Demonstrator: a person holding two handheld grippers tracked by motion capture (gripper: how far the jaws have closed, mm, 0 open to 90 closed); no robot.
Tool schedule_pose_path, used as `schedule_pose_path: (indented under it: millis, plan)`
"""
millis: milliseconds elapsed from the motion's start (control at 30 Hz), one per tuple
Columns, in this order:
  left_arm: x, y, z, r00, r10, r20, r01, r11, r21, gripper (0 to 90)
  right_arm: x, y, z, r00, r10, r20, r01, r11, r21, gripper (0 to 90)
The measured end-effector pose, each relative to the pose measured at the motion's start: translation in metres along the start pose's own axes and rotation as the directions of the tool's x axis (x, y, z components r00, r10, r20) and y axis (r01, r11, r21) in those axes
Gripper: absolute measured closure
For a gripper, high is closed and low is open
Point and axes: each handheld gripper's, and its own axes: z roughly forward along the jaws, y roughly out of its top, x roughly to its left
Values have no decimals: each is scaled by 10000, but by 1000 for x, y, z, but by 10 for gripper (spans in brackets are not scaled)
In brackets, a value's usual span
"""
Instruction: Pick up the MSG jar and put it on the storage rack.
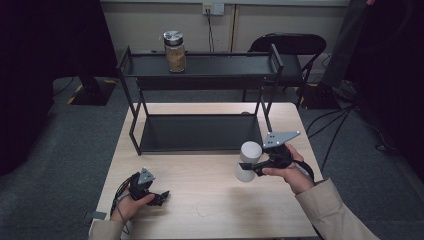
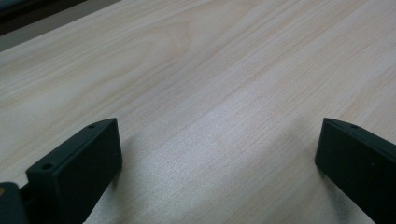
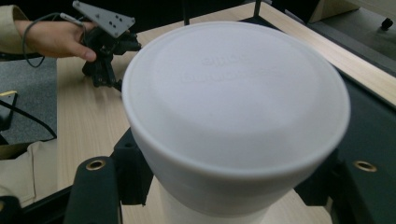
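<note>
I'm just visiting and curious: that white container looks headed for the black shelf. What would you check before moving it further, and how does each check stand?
1. Right gripper clamped on the white container: ok.
2. Container off the table: ok, it seems lifted.
3. Lower shelf free for it: ok.
4. Glass jar on the top shelf out of the path: ok.
5. Left gripper open, resting well aside: ok.
6. Grip firm enough not to slip: cannot tell.

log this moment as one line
right gripper: shut on white container, lifted | left gripper: open, on table | jar: rack top shelf
</note>
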Motion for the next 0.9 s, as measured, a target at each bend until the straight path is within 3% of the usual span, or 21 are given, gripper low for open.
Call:
schedule_pose_path:
  millis: [900]
  plan:
    - [0, 0, 0, 10000, -12, 1, 12, 10000, 5, 0, -16, 120, -6, 9998, -114, 182, 110, 9998, 180, 351]
